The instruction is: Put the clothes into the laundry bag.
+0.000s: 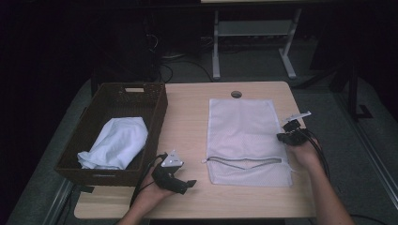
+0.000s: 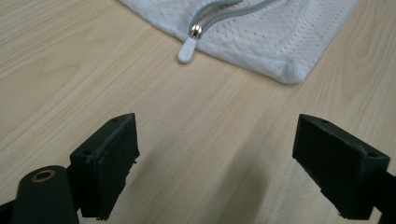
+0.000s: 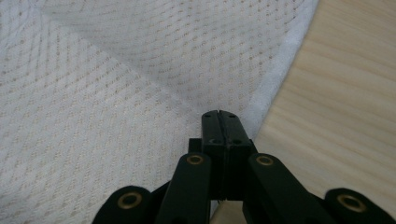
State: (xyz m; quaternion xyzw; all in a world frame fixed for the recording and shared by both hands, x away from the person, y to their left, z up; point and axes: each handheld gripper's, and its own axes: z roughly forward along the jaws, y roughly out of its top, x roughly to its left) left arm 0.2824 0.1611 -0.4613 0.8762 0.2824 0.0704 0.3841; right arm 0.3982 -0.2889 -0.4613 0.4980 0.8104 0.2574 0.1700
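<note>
Flat on the table (image 1: 187,108) lies the mesh laundry bag (image 1: 244,136), zipper pull (image 2: 188,46) just ahead of left gripper (image 2: 217,163), fingers apart, empty. Right gripper (image 3: 219,122), fingers together, at bag's right edge, possibly pinching mesh; hard to tell.

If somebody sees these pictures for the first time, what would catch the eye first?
Probably the white mesh bag lying flat in the middle of the wooden table, its zipper partly open near the front edge. The right tool is shut at the bag's right edge; whether it pinches the mesh is unclear. At the left, a dark basket holds a crumpled white cloth.
</note>
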